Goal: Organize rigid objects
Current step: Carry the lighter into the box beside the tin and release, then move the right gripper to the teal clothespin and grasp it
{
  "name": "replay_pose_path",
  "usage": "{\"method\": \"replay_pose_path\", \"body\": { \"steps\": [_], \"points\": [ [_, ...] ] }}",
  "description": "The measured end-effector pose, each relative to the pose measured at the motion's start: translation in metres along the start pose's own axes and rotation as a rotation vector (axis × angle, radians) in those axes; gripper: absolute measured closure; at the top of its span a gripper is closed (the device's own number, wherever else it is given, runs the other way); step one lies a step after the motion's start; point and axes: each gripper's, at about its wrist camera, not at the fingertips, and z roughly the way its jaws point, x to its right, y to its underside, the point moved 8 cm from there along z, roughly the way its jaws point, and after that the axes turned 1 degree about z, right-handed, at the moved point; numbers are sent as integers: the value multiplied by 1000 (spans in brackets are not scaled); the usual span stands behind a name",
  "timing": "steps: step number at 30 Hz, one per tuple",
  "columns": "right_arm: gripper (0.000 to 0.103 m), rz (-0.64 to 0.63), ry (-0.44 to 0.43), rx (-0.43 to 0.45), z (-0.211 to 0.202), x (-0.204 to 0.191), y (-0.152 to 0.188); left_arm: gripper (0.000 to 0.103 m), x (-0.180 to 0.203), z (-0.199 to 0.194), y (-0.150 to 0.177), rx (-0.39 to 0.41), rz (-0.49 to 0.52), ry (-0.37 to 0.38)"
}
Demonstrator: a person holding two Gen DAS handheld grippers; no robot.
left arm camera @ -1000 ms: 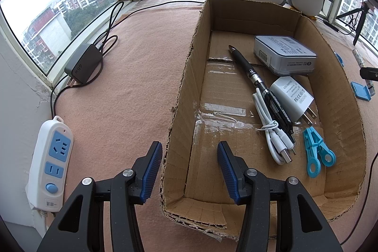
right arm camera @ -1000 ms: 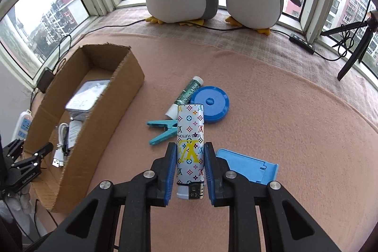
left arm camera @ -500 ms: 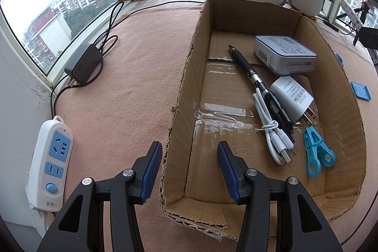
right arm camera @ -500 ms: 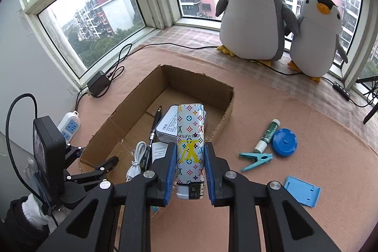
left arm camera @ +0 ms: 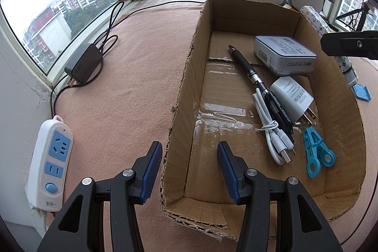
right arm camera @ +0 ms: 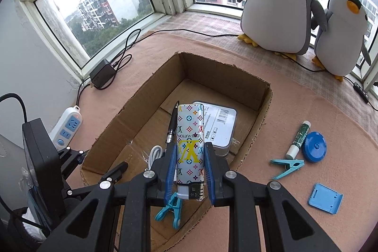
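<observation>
The right gripper clamps a patterned lighter at frame centre, poised over the cardboard box so it can drop inside. The left gripper straddles the box's left wall, pads not visibly pressing, probably steadying it. Below lie a pen, grey case and cable; 4 items wait at right.

The patterned lighter hides part of the black pen behind it.
</observation>
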Motion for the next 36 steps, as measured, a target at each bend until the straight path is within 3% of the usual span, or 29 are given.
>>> {"method": "replay_pose_path", "body": {
  "steps": [3, 5, 7, 21, 36],
  "points": [
    [81, -10, -4, -5, 2, -2, 0, 50, 0, 0, 0, 0, 0, 0],
    [69, -14, 7, -2, 2, -2, -1, 50, 0, 0, 0, 0, 0, 0],
    [46, -13, 15, 14, 0, -2, -3, 50, 0, 0, 0, 0, -1, 1],
    [46, 85, 25, 41, -18, 33, 6, 50, -1, 1, 1, 0, 2, -1],
    [46, 305, 119, 20, -35, 158, 61, 50, -1, 1, 1, 0, 4, -2]
  ]
}}
